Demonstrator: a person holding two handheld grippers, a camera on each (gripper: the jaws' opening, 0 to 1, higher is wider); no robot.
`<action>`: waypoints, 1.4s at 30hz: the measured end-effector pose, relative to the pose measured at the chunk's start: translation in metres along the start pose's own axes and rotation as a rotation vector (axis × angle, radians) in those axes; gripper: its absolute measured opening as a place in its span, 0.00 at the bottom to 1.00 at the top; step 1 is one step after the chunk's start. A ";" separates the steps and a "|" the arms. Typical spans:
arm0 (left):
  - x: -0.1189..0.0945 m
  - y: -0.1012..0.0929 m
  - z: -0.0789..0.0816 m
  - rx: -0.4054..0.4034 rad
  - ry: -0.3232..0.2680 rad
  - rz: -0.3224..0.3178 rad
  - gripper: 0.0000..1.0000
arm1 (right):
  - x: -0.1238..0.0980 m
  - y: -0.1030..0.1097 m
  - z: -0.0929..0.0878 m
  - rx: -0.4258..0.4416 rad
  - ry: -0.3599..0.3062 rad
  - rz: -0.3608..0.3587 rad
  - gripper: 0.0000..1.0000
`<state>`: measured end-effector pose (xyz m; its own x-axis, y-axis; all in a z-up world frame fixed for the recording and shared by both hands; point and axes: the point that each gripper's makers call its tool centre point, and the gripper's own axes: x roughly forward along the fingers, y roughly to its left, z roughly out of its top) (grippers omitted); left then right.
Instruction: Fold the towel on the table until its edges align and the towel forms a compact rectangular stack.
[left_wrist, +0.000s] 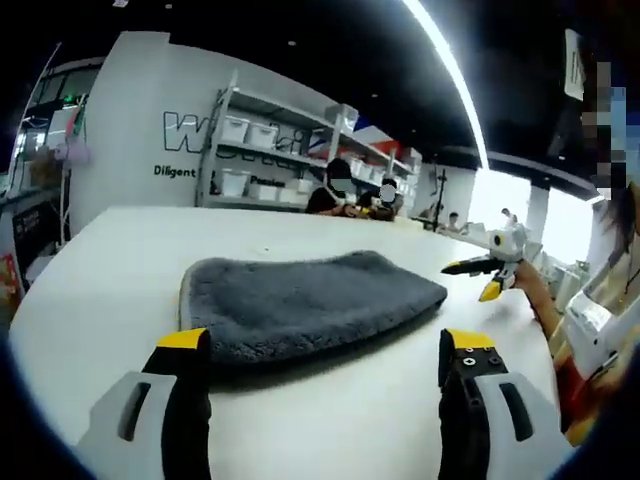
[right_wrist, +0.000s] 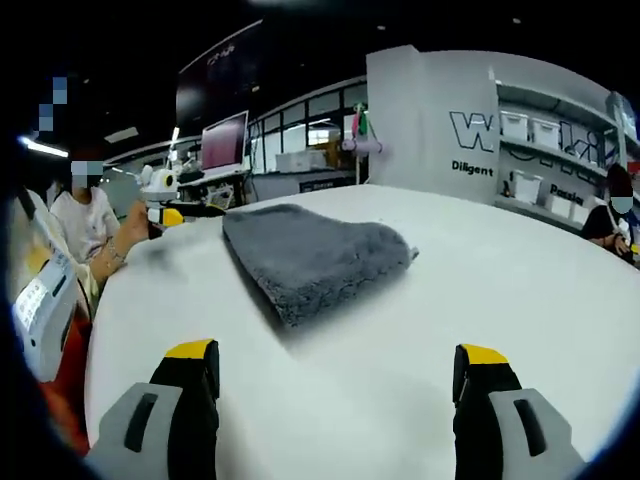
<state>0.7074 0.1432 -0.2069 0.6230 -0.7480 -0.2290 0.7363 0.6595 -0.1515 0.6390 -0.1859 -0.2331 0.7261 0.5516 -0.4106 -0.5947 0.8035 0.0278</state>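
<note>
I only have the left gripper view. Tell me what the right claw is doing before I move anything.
Observer: The right claw stands open over the bare white table, with nothing between its jaws.
Operator: Report where the towel sits from that side.
Observer: The grey towel lies folded ahead of the right claw, untouched. Its nearest corner points back toward the claw, a little left of centre between the jaws.
</note>
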 end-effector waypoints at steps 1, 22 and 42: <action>0.000 0.000 -0.001 0.023 0.010 0.010 0.91 | -0.001 0.000 0.001 0.010 -0.003 -0.003 0.99; -0.009 -0.013 0.001 0.013 0.004 -0.022 0.93 | -0.003 -0.013 0.073 0.130 -0.165 -0.046 0.89; -0.010 -0.025 0.006 -0.002 -0.013 -0.063 0.93 | 0.041 -0.017 0.117 0.208 -0.166 0.022 0.26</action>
<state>0.6841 0.1334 -0.1950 0.5788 -0.7888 -0.2068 0.7734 0.6114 -0.1672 0.7192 -0.1508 -0.1433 0.7707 0.5848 -0.2531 -0.5395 0.8102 0.2290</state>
